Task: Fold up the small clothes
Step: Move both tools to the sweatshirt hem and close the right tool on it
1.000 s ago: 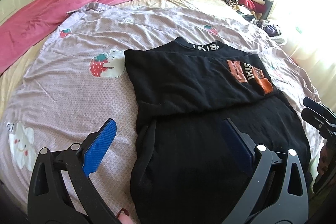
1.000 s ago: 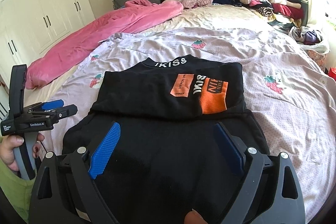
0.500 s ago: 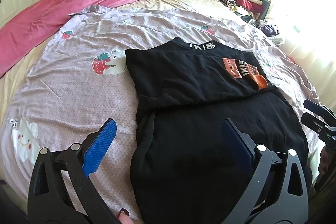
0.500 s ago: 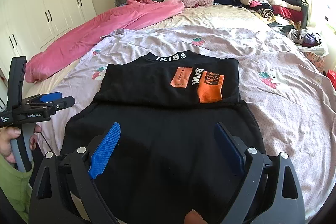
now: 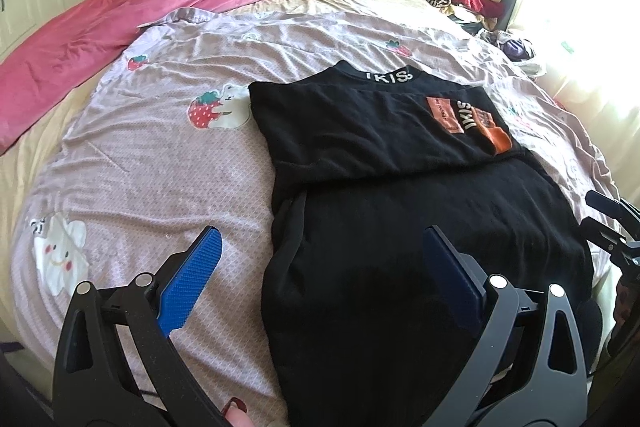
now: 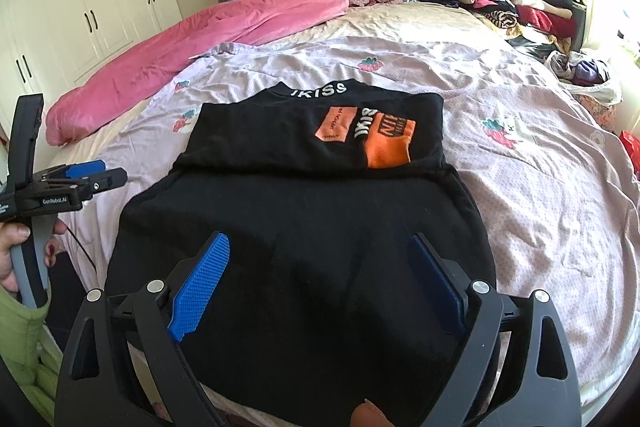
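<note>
I see black shirt flat on bed cover, sleeves folded in, orange patch on top. My right claw wide open, holds nothing, hangs over shirt's near hem. My left claw wide open too, empty; shirt's left edge runs between its fingers, one finger over bare cover.

The black garment collar reads "IKISS"; left gripper reads "GenRobot.AI".
</note>
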`<state>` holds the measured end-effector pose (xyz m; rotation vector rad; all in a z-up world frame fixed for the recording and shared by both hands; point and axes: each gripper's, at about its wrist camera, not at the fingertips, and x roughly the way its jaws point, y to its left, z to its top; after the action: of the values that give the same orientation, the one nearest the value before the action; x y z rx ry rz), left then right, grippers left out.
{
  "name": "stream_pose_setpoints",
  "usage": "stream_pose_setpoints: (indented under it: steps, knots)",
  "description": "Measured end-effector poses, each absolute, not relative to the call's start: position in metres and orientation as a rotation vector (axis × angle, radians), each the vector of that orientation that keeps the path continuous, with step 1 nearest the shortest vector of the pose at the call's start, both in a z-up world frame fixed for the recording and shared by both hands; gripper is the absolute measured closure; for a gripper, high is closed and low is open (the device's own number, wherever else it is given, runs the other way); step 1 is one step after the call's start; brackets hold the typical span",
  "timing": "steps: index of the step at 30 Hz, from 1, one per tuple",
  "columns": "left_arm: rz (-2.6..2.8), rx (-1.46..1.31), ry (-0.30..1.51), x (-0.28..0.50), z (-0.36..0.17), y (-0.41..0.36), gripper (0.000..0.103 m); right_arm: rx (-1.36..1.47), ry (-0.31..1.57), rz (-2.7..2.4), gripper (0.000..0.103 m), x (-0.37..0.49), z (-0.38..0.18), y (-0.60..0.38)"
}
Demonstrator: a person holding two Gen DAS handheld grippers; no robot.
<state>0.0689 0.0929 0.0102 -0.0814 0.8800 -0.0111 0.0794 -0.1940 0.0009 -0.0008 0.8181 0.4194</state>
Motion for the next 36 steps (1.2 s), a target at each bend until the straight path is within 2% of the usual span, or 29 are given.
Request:
stream_pose_setpoints:
  steps: [18, 36]
  knots:
    - [0.033, -0.08, 0.911, 0.044, 0.003, 0.115, 0.01, 0.015, 0.836, 0.376, 0.013, 0.057, -0.008, -0.221]
    - [-0.043, -0.133, 0.987, 0.017, -0.03, 0.107, 0.01, 0.024, 0.85, 0.334, 0.013, 0.043, -0.013, -0.235]
